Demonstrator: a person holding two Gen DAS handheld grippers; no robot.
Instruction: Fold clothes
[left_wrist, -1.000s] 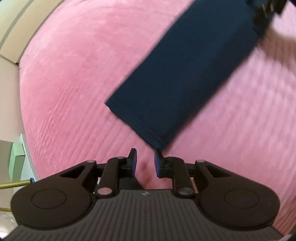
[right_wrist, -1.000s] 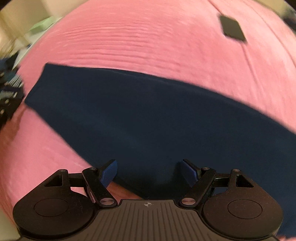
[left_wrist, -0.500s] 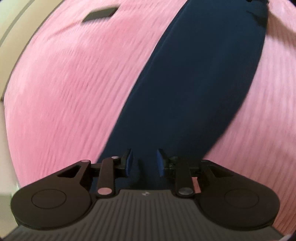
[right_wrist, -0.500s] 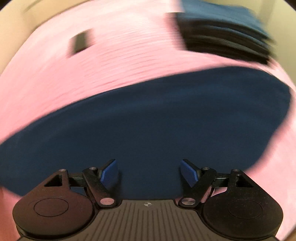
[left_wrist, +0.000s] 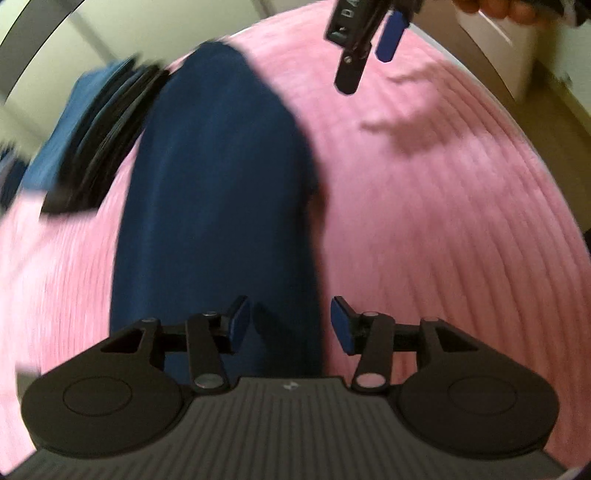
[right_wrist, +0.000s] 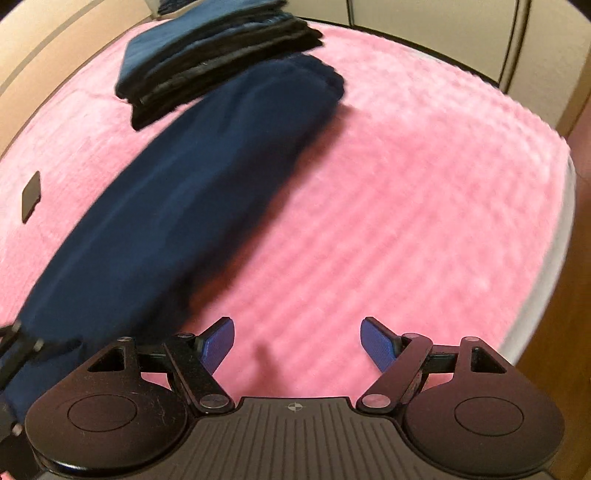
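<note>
A long, narrow navy garment (left_wrist: 218, 192) lies folded lengthwise on the pink ribbed bedcover (left_wrist: 443, 221). My left gripper (left_wrist: 290, 325) hangs open over its near end, nothing between the fingers. In the right wrist view the same navy garment (right_wrist: 177, 192) runs diagonally from lower left to the stack. My right gripper (right_wrist: 299, 343) is open over bare pink cover, to the right of the garment. That right gripper also shows at the top of the left wrist view, one blue fingertip (left_wrist: 389, 35) in sight.
A stack of folded dark and blue clothes (right_wrist: 218, 62) sits at the garment's far end; the same stack (left_wrist: 88, 147) is blurred in the left wrist view. A small dark flat object (right_wrist: 31, 195) lies on the cover at left. The bed's edge (right_wrist: 565, 236) runs along the right.
My left gripper has opened wider and released the garment's end. Both views have swung round, and my right gripper has moved off the garment onto bare cover. The clothes stack has come into the left view.
</note>
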